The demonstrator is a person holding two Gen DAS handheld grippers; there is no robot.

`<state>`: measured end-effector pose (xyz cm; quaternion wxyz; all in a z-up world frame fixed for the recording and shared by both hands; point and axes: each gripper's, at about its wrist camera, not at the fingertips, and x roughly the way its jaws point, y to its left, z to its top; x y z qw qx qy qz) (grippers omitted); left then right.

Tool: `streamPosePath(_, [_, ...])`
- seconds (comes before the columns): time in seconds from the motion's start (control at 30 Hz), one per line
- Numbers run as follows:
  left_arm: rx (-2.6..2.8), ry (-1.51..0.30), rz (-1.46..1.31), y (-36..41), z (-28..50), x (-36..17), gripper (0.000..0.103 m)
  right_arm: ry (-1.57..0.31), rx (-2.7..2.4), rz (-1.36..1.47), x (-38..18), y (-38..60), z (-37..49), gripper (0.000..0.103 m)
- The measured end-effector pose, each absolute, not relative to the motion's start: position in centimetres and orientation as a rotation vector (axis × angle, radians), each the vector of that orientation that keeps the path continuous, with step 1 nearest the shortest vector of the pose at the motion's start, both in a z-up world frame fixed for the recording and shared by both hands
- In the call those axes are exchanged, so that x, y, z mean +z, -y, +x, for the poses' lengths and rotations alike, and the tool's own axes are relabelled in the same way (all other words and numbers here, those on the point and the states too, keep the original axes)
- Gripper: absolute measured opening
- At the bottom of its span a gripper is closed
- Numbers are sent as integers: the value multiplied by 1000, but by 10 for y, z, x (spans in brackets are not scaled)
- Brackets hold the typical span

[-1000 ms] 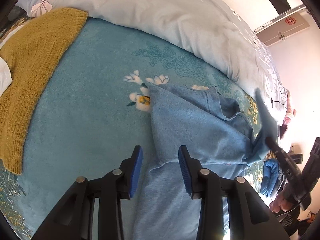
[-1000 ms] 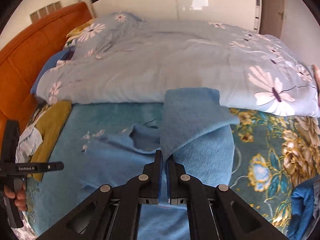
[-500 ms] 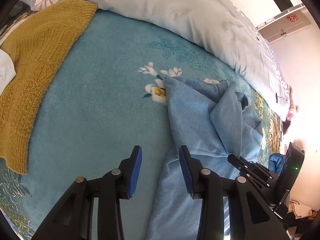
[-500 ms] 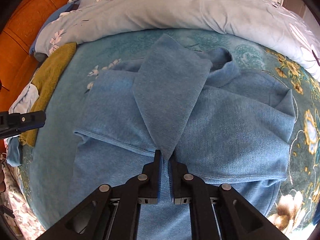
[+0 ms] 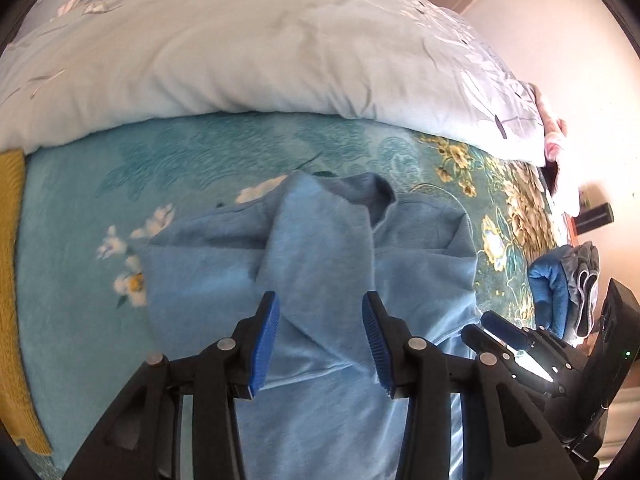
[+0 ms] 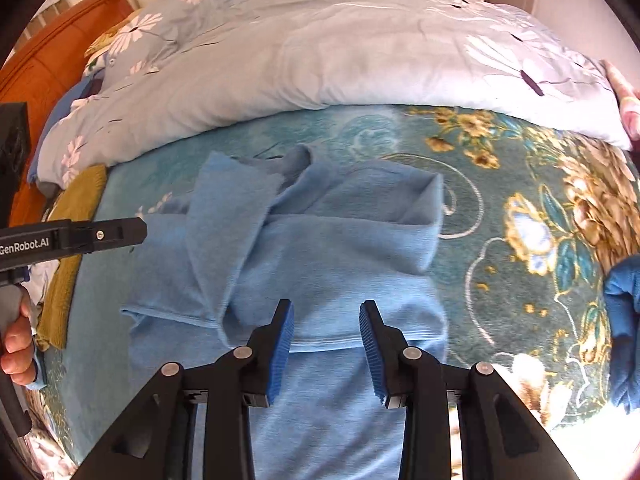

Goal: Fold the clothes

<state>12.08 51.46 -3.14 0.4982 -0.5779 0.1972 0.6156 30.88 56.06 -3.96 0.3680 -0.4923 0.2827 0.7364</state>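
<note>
Nearest to us, our left gripper (image 5: 320, 336) pointed steeply down, its blue-padded jaws apart and opening, with nothing pinched between them; beneath the gap lay the light blue sweater (image 5: 320, 272), spread on the teal floral blanket (image 5: 80, 280). Our right gripper (image 6: 326, 346) pointed down likewise, its jaws opening and released, the pads clear of the cloth; the same sweater (image 6: 320, 248) lay under and just beyond them. A hem edge of the sweater ran across directly below both pairs of jaws. Just past the jaws, one sleeve (image 6: 224, 236) lay folded diagonally over the sweater's body, ahead and to the left of the right jaws, and straight ahead of the left jaws. Farther on, the neckline sat at the sweater's far end. To the right of the left jaws, our right gripper (image 5: 508, 336) showed close by over the sweater's right edge. Well to the left of the right jaws, our left gripper's black arm (image 6: 72, 236) reached in, with a hand (image 6: 18, 348) around its handle. Off to the far left lay a mustard knitted garment (image 6: 74, 240), apart from the sweater. To the far right sat a darker blue folded cloth (image 5: 550, 292). Beyond everything, a pale blue flowered duvet (image 6: 340, 56) lay heaped across the far side of the bed, with an orange headboard (image 6: 52, 56) at the far left.
</note>
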Motion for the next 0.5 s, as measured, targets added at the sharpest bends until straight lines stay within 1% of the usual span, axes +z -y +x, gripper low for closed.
streamPosePath(0.07, [1481, -529, -1372, -534, 136, -38, 50, -736, 1866, -1260, -41, -569, 323, 37])
streamPosePath(0.23, [1478, -686, -1326, -574, 165, -62, 50, -752, 1846, -1265, -44, -582, 347, 38])
streamPosePath(0.37, [1520, -803, -1317, -591, 175, -80, 50, -773, 1850, -1247, -45, -587, 362, 38])
streamPosePath(0.43, [1532, -833, -1335, -595, 175, -89, 50, -793, 1854, -1239, -47, -590, 368, 39])
streamPosePath(0.5, [1547, -815, -1345, -594, 172, -91, 50, -812, 1856, -1231, -48, -592, 374, 39])
